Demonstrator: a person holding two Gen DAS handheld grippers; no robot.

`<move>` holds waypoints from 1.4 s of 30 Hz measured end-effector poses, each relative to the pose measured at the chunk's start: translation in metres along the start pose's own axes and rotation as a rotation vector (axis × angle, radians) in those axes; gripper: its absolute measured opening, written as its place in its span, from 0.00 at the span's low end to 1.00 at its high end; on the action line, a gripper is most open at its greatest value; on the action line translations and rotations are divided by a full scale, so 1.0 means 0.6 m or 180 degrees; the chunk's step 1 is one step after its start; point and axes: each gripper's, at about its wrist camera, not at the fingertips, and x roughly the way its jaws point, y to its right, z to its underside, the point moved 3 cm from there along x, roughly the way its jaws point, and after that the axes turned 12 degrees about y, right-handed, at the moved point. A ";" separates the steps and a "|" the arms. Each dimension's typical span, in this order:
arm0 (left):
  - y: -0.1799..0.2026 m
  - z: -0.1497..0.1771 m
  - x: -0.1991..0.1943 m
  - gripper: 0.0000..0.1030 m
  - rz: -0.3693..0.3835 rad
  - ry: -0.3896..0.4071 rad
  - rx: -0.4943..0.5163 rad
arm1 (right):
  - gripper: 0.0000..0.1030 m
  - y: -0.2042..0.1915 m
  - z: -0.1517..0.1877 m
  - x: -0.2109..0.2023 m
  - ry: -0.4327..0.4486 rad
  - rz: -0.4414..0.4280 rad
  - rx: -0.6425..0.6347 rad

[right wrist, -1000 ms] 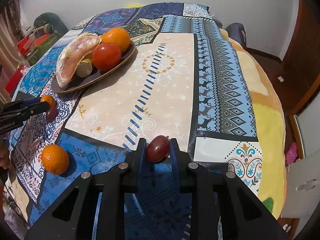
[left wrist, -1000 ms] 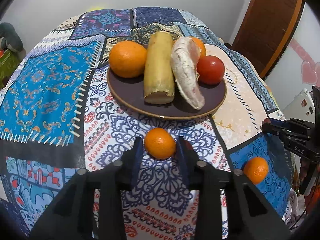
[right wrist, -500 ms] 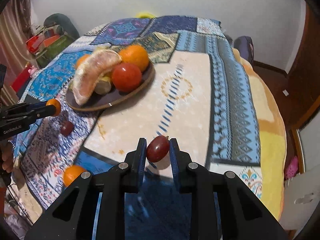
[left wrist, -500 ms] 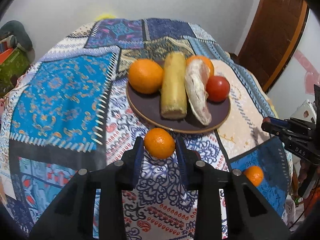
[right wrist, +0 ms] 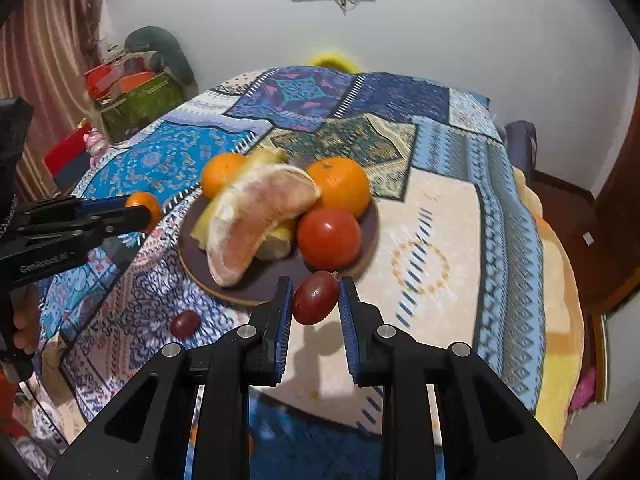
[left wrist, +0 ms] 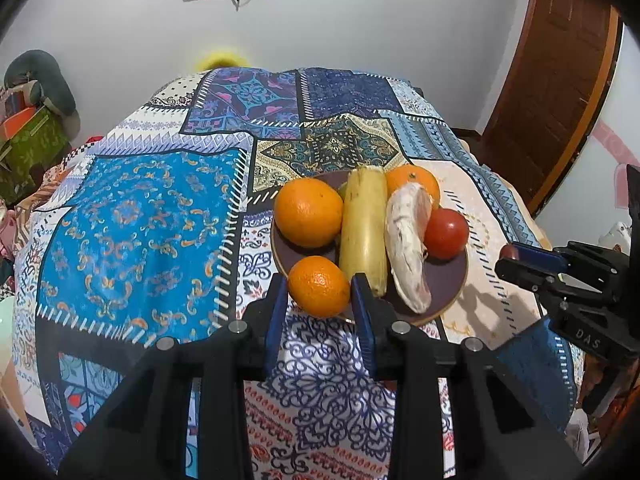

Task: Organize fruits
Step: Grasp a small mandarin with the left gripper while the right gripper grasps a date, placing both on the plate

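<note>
A dark round plate [left wrist: 448, 276] [right wrist: 360, 240] on the patterned tablecloth holds two oranges [left wrist: 308, 212], a yellow banana [left wrist: 364, 224], a peeled pomelo wedge [left wrist: 408, 240] [right wrist: 256, 216] and a red tomato [left wrist: 446, 234] [right wrist: 328, 236]. My left gripper [left wrist: 320, 300] is shut on a small mandarin [left wrist: 319, 286], held in the air just above the plate's near left rim. My right gripper [right wrist: 314, 300] is shut on a dark red grape [right wrist: 315, 298], held above the cloth by the plate's near rim. A second grape [right wrist: 185, 323] lies on the cloth at the left.
The cloth-covered table [left wrist: 132, 232] drops off on all sides. Boxes and a grey cushion [right wrist: 160, 52] stand beyond its far left edge. A brown door [left wrist: 560, 80] is at the right. The other gripper shows in each view [left wrist: 560, 276] [right wrist: 80, 216].
Both grippers have lifted off the cloth with their fruit and moved in toward the plate. The mandarin now hangs at the plate's rim, the grape close to its near edge.
</note>
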 end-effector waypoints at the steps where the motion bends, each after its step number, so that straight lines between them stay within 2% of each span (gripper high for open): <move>1: -0.001 -0.002 0.003 0.31 -0.0001 0.0004 -0.0004 | 0.21 -0.003 -0.003 0.004 0.0009 -0.0009 -0.0019; 18: -0.018 0.005 0.070 0.32 0.0005 -0.0106 -0.0070 | 0.21 -0.027 -0.001 0.073 -0.0120 -0.0165 -0.0033; 29: -0.016 0.011 0.082 0.32 0.0030 -0.0170 -0.0093 | 0.22 -0.028 0.000 0.075 -0.0141 -0.0224 -0.0023; 34: -0.016 0.011 0.069 0.32 -0.0025 -0.0148 -0.0094 | 0.41 -0.027 -0.001 0.071 -0.0138 -0.0236 0.0033; 42: -0.012 0.007 0.015 0.32 -0.0080 -0.0054 -0.0078 | 0.43 -0.032 -0.013 0.035 -0.0026 -0.0179 -0.0023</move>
